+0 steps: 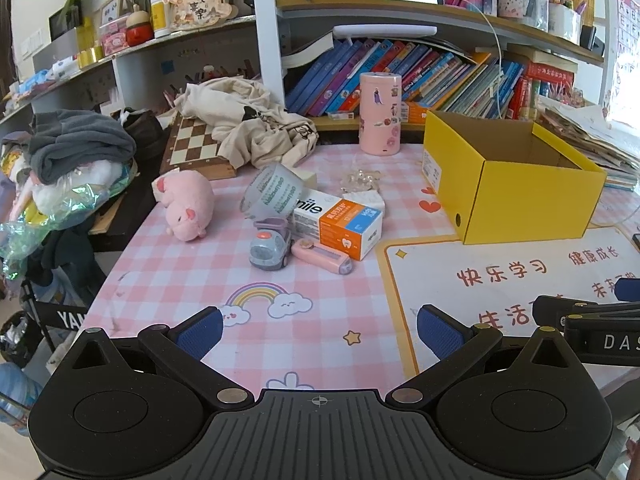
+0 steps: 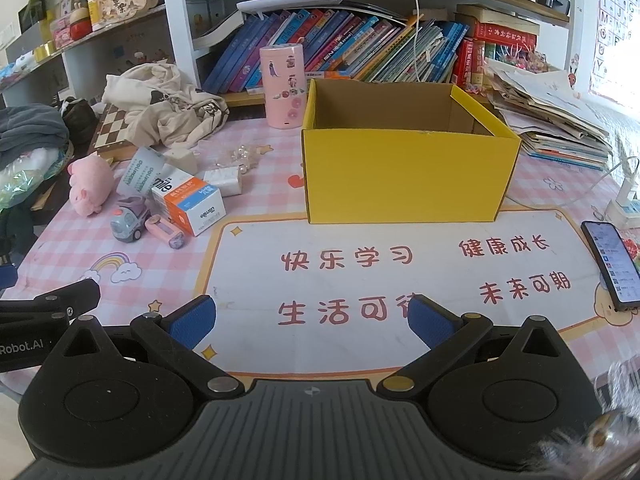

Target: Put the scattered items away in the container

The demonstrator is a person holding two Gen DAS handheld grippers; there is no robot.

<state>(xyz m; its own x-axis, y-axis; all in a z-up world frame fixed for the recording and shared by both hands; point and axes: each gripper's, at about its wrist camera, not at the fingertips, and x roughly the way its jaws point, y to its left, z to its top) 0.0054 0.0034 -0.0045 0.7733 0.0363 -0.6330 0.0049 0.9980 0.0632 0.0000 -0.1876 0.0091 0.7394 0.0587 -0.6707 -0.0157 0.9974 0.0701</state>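
Nearest the left wrist camera, the left gripper (image 1: pixel 318 334) hangs above the pink checked tablecloth (image 1: pixel 168 264), jaws spread wide and holding nothing. At 12 o'clock from it lies the scattered cluster: toy car (image 1: pixel 269 249), pink stamper (image 1: pixel 322 257) touching the orange-and-white box (image 1: pixel 345 226), a grey tape roll (image 1: pixel 273 196) behind them, and a pink plush pig (image 1: pixel 185 204) at 10 o'clock. The yellow box (image 1: pixel 516 196) stands open at 2 o'clock, well apart from the cluster; its interior floor is hidden in this view.

The right wrist view shows the right gripper (image 2: pixel 311 320) equally wide open and empty, above the white printed mat (image 2: pixel 400 280). Here the yellow box (image 2: pixel 404 176) sits at 12 o'clock. Only this view shows a phone (image 2: pixel 612 266) lying at 3 o'clock.
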